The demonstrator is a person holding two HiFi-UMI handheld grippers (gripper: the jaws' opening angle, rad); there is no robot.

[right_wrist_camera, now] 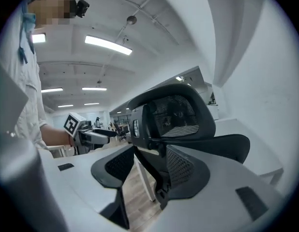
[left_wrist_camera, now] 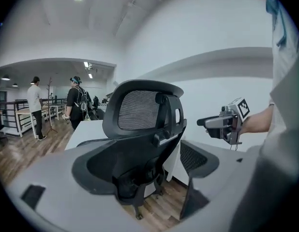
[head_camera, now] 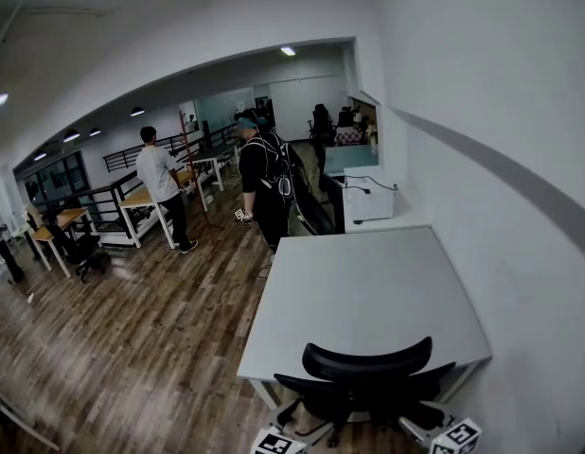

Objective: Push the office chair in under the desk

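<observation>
The step in hand looks like the push itself: both tools are lined up behind the chair's back, one on each side. To do it well, press both sides evenly and low on the stiff back frame, not on the headrest, so the chair rolls straight over the wooden floor. It should not swing toward the wall on the right. Aim the seat at the gap between the legs of the surface, and ease off once the back nears the edge.

The left hand-held gripper has its jaws set wide apart and holds nothing. The chair's back and spine show in the gap just beyond the tips, and no pad visibly presses on them.

The office chair stands at the near edge of the white surface, facing it, with its back toward the person. From the head view the headrest overlaps that edge. How far the seat already sits underneath is hidden.

The right hand-held gripper also stands fairly wide and grips nothing. The chair's back frame rises between its jaws, close to them. Whether a jaw touches the frame cannot be made out.
</observation>
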